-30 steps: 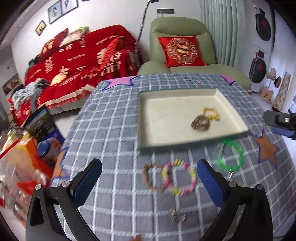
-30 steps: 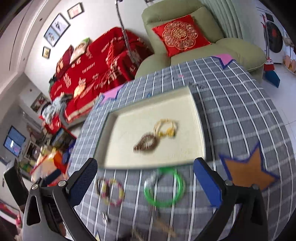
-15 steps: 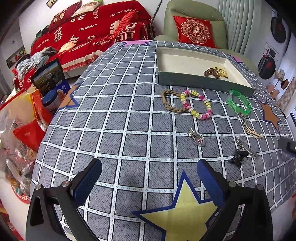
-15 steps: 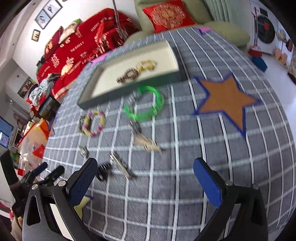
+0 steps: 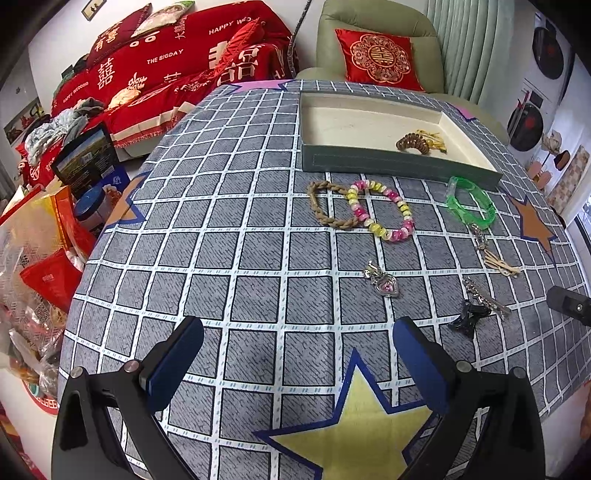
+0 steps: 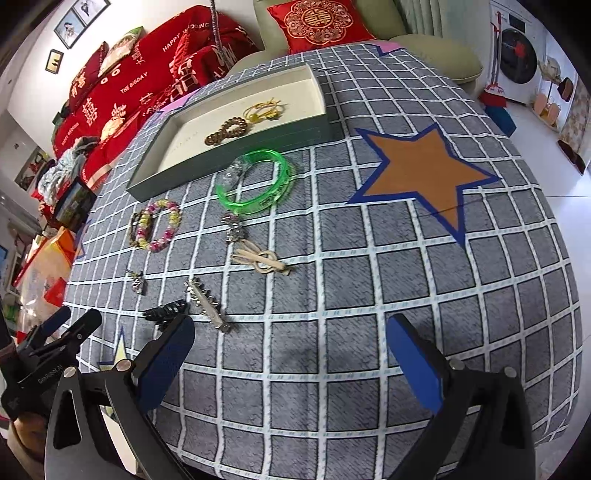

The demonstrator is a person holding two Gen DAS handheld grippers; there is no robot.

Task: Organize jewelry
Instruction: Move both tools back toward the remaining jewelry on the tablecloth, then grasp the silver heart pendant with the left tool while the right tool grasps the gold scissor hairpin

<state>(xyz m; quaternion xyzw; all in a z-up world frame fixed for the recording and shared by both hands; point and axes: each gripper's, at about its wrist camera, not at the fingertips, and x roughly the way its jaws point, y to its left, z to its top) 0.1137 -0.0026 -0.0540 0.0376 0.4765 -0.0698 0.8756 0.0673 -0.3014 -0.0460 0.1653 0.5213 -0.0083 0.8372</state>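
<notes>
Both claws, left [image 5: 295,354] and right [image 6: 290,350], hang wide open and empty over a checked cloth desk [image 5: 229,240]. Loose bracelets, a glossy green bangle [image 6: 255,182] and beaded bracelet [image 5: 380,210], lie near the felt-lined tray [image 5: 369,160] at the far side.

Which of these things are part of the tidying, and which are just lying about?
Job: tray, green bangle, bead bracelet, rope bracelet, heart pendant, hair clips.

Lying about: sofa, armchair, red cushion, bags.
</notes>
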